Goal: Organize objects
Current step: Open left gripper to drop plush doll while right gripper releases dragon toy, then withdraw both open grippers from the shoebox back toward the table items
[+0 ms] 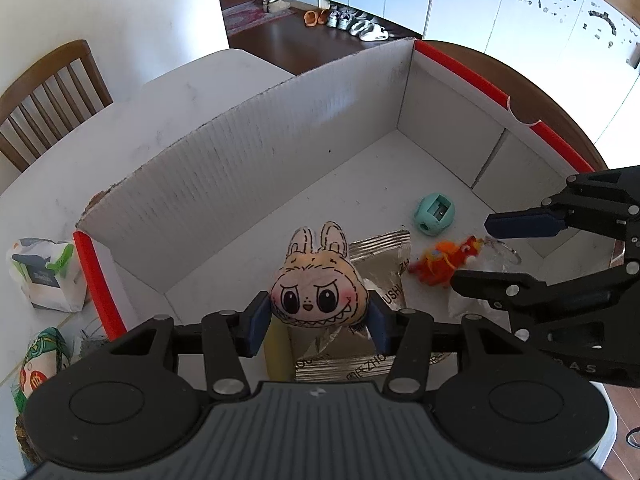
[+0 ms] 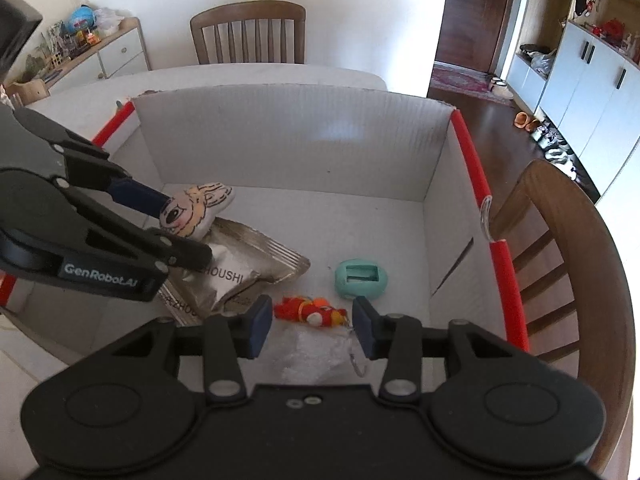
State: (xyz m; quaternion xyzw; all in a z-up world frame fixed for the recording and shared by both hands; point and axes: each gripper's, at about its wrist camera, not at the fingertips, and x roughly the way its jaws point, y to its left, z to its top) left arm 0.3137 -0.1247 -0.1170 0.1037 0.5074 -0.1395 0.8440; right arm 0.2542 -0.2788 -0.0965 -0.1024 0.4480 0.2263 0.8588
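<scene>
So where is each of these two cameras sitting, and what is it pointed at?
Left wrist: rides on the left gripper, looking down into the cardboard box; its fingers flank a bunny toy, and the right gripper reaches in from the right.
Right wrist: rides on the right gripper, above the orange toy; the left gripper enters from the left.
Shared: box, bunny toy, orange toy, green sharpener, foil packets.

bright daylight | soft shadows | sharp focus | fisheye bending at edges

Left tool and right tool point steeply down, jaws parted.
</scene>
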